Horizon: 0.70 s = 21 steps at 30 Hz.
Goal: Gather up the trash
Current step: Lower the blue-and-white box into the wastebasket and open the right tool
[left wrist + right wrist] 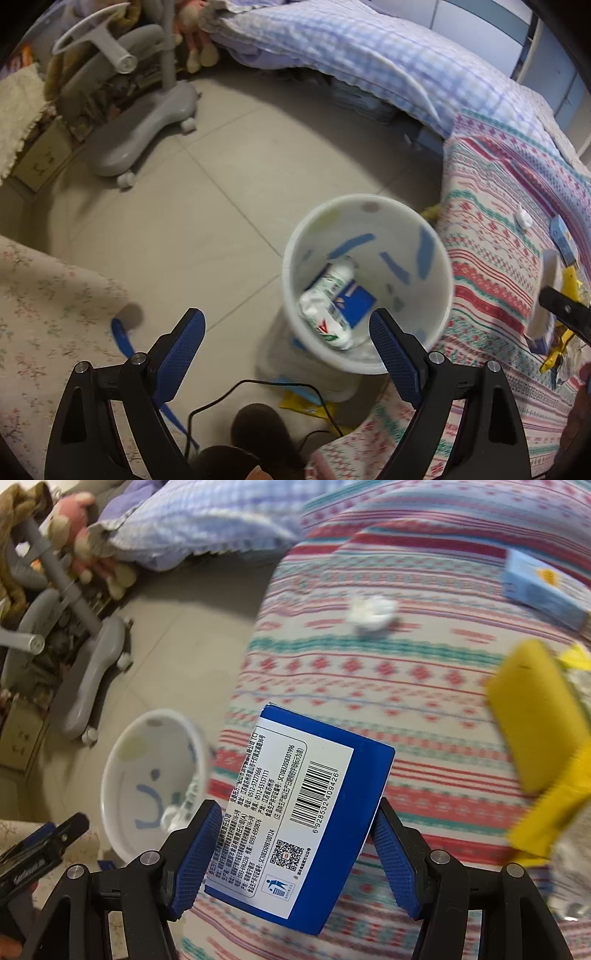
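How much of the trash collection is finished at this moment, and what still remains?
Done: the white bin already holds a crumpled wrapper and a blue box, and the left gripper stands open and empty above it.
In hand: the right gripper grips a blue carton over the bed.
Left: a paper ball, a light blue box and a yellow packet on the striped bedcover.
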Each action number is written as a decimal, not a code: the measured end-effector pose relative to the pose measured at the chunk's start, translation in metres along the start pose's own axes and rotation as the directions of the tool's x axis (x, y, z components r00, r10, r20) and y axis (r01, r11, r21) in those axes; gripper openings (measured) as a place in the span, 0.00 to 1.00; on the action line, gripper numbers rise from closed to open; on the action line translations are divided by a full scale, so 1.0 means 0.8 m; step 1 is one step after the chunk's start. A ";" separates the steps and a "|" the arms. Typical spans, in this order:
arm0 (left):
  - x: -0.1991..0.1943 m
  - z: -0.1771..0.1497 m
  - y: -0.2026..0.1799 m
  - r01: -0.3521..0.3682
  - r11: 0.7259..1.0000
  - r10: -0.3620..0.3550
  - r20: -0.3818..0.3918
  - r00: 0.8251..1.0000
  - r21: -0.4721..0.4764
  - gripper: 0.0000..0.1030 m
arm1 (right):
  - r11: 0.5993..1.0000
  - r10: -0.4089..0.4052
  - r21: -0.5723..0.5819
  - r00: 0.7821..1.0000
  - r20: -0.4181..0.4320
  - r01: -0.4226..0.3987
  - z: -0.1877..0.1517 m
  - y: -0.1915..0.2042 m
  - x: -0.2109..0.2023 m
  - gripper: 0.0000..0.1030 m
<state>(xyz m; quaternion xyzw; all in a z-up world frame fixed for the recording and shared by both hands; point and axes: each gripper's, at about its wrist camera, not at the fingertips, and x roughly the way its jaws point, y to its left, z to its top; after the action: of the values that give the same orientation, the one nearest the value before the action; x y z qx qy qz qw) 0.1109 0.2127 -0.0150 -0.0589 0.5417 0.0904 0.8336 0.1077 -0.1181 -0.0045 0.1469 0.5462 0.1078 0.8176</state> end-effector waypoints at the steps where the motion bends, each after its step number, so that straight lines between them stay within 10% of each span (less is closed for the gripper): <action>1: -0.002 -0.001 0.009 -0.004 1.000 0.004 0.005 1.000 -0.013 0.90 | 1.000 -0.001 -0.010 1.000 -0.004 0.001 0.003 0.010 0.007 0.68; 21: 0.006 -0.009 0.081 -0.063 0.993 0.062 -0.012 0.998 -0.105 0.90 | 0.974 0.124 -0.190 0.992 0.012 -0.120 0.026 0.153 0.092 0.74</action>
<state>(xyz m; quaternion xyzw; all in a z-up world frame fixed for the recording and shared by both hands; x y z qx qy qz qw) 0.0923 0.2752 -0.0226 -0.0860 0.5413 0.1445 0.8239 0.1530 0.0185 -0.0161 0.1030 0.5134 0.2074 0.8263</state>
